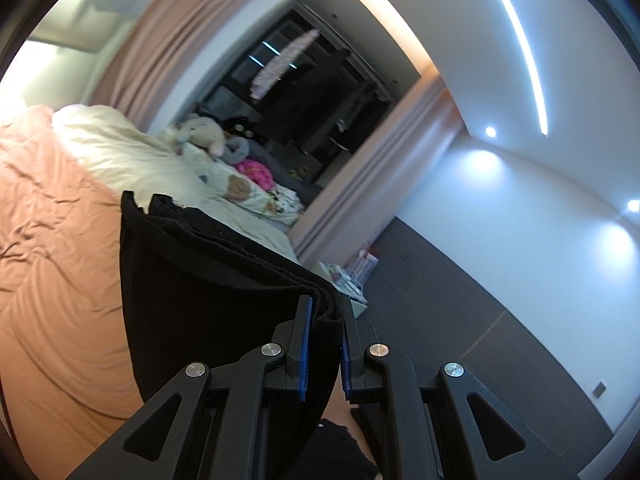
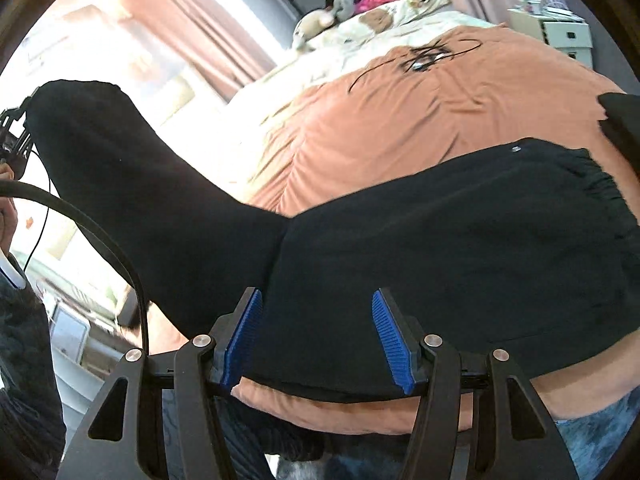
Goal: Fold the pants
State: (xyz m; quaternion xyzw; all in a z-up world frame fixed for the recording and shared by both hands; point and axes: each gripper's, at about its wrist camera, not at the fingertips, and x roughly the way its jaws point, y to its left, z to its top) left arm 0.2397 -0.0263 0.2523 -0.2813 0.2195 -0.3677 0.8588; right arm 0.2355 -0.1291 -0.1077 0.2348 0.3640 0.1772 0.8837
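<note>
Black pants (image 2: 440,240) lie across an orange duvet (image 2: 400,120) on a bed, with the elastic waistband (image 2: 592,176) at the right. One leg end (image 2: 120,168) is raised off the bed toward the left. My left gripper (image 1: 325,304) is shut on that folded leg end (image 1: 208,280), and the cloth is pinched between its blue pads. My right gripper (image 2: 316,296) stands open just above the pants near the bed's front edge. The cloth lies under the gap and its pads press on nothing.
A cream blanket (image 1: 132,160) and stuffed toys (image 1: 204,132) lie at the head of the bed. A tangled black cord (image 2: 424,56) rests on the duvet. Another dark garment (image 2: 624,120) shows at the right edge. A white bedside cabinet (image 2: 560,28) stands beyond the bed.
</note>
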